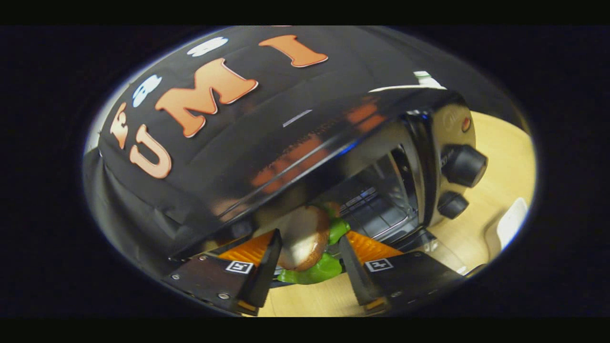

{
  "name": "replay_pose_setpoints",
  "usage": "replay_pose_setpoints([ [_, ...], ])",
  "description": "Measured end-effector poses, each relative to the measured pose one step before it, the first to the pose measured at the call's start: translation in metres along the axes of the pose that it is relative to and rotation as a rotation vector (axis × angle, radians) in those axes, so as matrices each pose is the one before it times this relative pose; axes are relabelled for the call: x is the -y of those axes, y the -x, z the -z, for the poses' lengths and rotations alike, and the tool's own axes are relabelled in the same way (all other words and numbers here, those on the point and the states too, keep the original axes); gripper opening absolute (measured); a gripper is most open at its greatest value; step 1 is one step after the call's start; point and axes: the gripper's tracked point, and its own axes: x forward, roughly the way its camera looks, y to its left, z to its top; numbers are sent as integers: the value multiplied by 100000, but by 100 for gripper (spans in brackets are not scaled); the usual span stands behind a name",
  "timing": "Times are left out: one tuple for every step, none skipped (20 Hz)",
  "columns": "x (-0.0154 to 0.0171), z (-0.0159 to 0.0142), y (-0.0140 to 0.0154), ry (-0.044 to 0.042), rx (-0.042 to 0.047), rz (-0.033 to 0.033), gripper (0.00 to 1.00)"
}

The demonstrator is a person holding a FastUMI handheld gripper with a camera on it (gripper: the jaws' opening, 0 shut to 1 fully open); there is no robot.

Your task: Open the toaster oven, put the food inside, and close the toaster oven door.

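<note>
Already the toaster oven [333, 143] stands open, and the gripper [305, 259], fingers apparently clamped on the burger [302, 236], holds it at the oven's mouth. Placing it inside and shutting the door remain.

gripper [310, 252] gripping burger [305, 238], toaster oven [333, 143] open

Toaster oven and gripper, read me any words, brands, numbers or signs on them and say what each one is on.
No text on either can be read.
Toaster oven control panel: a faint mark above the red light, too blurred to read.
Upper knob and lower knob: markings beside them too small to read.
Gripper, shut on the burger: a square black-and-white coded marker on each finger, a pattern, not words.
</note>
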Motion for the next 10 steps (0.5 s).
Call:
replay_pose_setpoints([
  [381, -106, 538, 3543, -65, 2116, 77],
  [428, 22, 326, 3769, -733, 2103, 80],
  [262, 23, 568, 2194, -818, 702, 84],
  [101, 332, 503, 1065, -2067, -425, 85],
  [226, 516, 636, 1314, -2232, -354, 88],
  [308, 391, 650, 2001, -2082, -178, 90],
  [164, 99, 787, 2160, -734, -786, 91],
  [166, 130, 780, 2613, -361, -993, 92],
  [202, 2, 636, 2647, -297, -874, 92],
  [162, 314, 616, 1874, -1210, -402, 92],
])
